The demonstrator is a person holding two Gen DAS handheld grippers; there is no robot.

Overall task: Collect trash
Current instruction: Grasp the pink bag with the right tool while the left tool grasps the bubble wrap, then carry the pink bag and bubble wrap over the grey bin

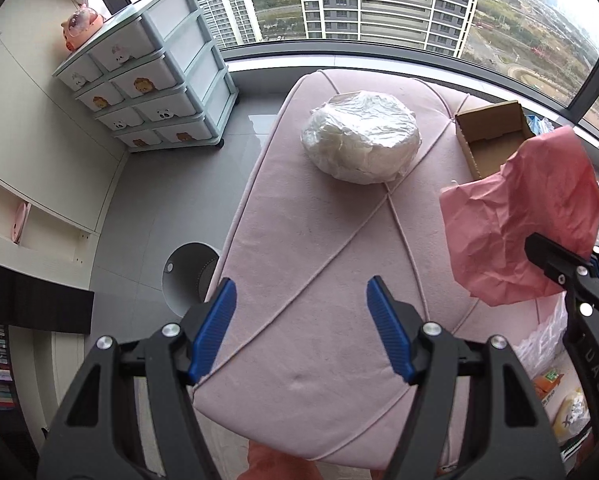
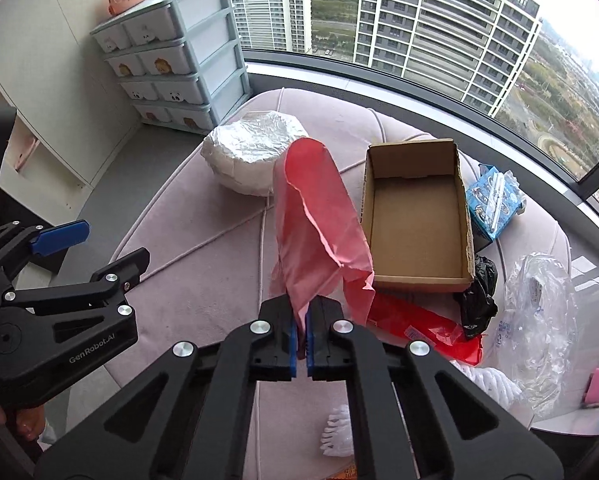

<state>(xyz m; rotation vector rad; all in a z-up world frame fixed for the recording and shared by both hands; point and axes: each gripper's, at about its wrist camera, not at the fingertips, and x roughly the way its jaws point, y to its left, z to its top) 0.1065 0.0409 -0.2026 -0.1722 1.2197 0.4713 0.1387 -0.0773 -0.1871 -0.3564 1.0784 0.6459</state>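
Right wrist view looks down across a big pink padded ottoman (image 2: 203,264) by a curved window, with towers outside; that cushion is the largest thing and nearly all of the rubbish lies on it. Off to its far left on the grey floor stands a pale blue drawer unit (image 2: 179,64) with animal faces on the drawer fronts. On the cushion itself a round bundle wrapped in crinkled clear plastic (image 2: 243,148) sits at the far side, and to the right of it an open, empty cardboard box (image 2: 415,216). Right of the box lie a clear plastic bag (image 2: 539,320), a blue tissue packet (image 2: 493,200), a flat red wrapper (image 2: 419,328) and a small black bag (image 2: 479,296) touching the box's near corner. A sheet of crumpled pink paper (image 2: 315,216) stands up off the cushion, its lower edge pinched in the right tongs (image 2: 302,344), whose blue pads are pressed together on it. From the left wrist view the left tongs (image 1: 299,328) hang above the near end of the ottoman with their pads well apart and nothing between them, and a round white bin (image 1: 191,276) shows on the floor just beside the cushion's left edge.
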